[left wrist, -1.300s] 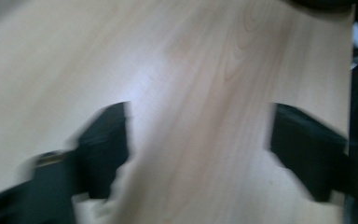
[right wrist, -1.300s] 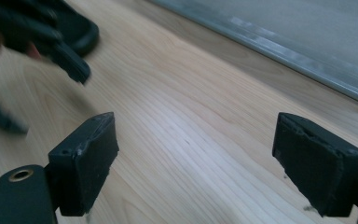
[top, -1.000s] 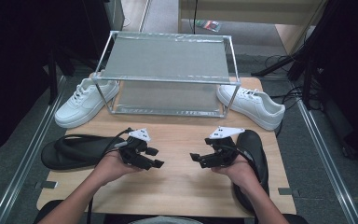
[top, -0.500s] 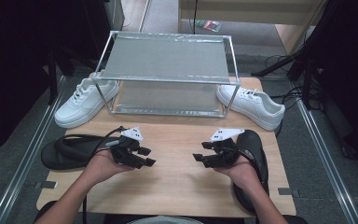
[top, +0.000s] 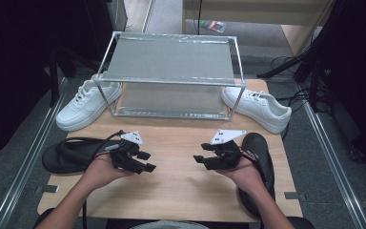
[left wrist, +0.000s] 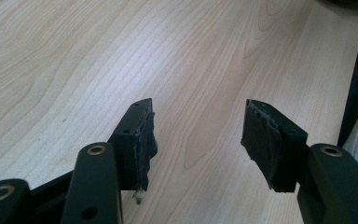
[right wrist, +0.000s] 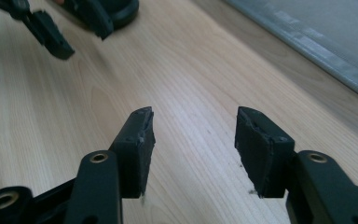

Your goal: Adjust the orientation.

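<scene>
Left gripper (top: 145,162) now nearer centre, jaws empty.

**What the views leave out**

In the high view, the right hand (top: 250,176) covers the middle of the black slipper (top: 257,148) at the table's (top: 181,157) right edge, and its toe end runs off the near edge. The left hand (top: 97,171) and the left tongs (top: 143,162) hide one end of the other black slipper (top: 64,155) near the left edge. Both forearms are cut off by the bottom of the picture. The rack's (top: 171,78) frame hides part of each white sneaker: the heel of the left one (top: 83,105) and the toe of the right one (top: 262,107). In the right gripper view, the far tongs (right wrist: 51,32) are blurred and cropped at the top edge.
</scene>
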`<state>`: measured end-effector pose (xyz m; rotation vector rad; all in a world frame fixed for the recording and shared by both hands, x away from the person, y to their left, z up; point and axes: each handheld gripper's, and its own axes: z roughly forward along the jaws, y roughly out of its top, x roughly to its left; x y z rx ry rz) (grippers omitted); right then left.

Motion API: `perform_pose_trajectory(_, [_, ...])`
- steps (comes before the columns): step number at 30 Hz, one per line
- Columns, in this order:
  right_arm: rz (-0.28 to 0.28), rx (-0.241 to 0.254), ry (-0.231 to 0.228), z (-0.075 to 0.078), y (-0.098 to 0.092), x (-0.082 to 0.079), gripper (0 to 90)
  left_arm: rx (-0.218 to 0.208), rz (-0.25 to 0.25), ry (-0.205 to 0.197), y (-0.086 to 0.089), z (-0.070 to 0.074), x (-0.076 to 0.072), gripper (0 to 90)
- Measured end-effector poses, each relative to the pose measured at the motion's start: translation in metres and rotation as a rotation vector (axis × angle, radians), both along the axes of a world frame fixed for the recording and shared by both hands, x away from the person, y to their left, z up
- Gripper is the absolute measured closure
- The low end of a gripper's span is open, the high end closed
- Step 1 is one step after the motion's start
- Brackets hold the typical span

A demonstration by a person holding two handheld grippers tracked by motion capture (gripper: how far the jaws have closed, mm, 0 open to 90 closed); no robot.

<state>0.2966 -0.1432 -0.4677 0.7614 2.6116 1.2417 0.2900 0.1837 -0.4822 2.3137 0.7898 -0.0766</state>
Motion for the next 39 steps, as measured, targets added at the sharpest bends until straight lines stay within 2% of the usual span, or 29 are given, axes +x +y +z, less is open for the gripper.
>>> perform_pose_trajectory(2, [0.013, -0.018, -0.013, -0.002, 0.001, -0.001, 49.1, -0.009, 0.002, -0.007, 0.003, 0.001, -0.001, 43.7])
perform_pose_trajectory(4, [0.016, -0.023, -0.002, -0.003, 0.003, -0.001, 48.7, -0.020, -0.006, -0.013, 0.006, 0.002, -0.002, 44.7])
perform_pose_trajectory(6, [0.016, -0.026, 0.010, -0.002, 0.004, 0.001, 49.1, -0.021, -0.006, -0.053, 0.010, 0.005, -0.005, 48.1])
perform_pose_trajectory(13, [0.009, -0.026, 0.030, 0.001, 0.005, 0.001, 48.6, -0.014, -0.012, -0.022, 0.017, 0.007, -0.002, 47.1])
perform_pose_trajectory(16, [0.011, -0.025, 0.052, 0.000, 0.006, 0.001, 49.3, -0.002, 0.004, -0.023, 0.018, 0.008, 0.001, 44.7])
perform_pose_trajectory(18, [0.018, -0.013, 0.049, 0.001, 0.007, 0.001, 49.0, -0.010, 0.000, -0.038, 0.019, 0.009, 0.002, 44.1])
perform_pose_trajectory(21, [0.022, -0.001, 0.046, 0.002, 0.007, 0.000, 49.0, -0.012, 0.003, -0.040, 0.023, 0.009, 0.003, 43.7])
perform_pose_trajectory(24, [0.019, 0.007, 0.061, 0.003, 0.006, 0.002, 54.1, -0.014, 0.022, -0.046, 0.031, 0.010, 0.006, 47.2])
perform_pose_trajectory(27, [0.015, 0.011, 0.067, 0.003, 0.006, 0.004, 53.6, -0.027, 0.028, -0.046, 0.034, 0.011, 0.008, 49.1])
perform_pose_trajectory(28, [0.015, 0.027, 0.071, 0.003, 0.006, 0.005, 52.7, -0.029, 0.024, -0.046, 0.036, 0.011, 0.008, 49.4])
perform_pose_trajectory(31, [0.010, 0.038, 0.056, 0.004, 0.005, 0.005, 52.0, -0.012, 0.029, -0.052, 0.042, 0.012, 0.008, 48.6])
perform_pose_trajectory(33, [0.004, 0.039, 0.042, 0.005, 0.005, 0.004, 50.9, -0.001, 0.055, -0.023, 0.045, 0.015, 0.008, 46.9])
perform_pose_trajectory(35, [0.006, 0.039, 0.034, 0.005, 0.005, 0.004, 49.7, 0.003, 0.062, -0.025, 0.047, 0.017, 0.007, 45.7])
perform_pose_trajectory(37, [0.011, 0.030, 0.011, 0.004, 0.006, 0.006, 48.6, -0.010, 0.062, -0.052, 0.054, 0.021, 0.003, 44.8])
perform_pose_trajectory(39, [0.018, 0.031, 0.026, 0.003, 0.007, 0.007, 51.0, -0.007, 0.075, -0.059, 0.060, 0.021, 0.001, 44.3])
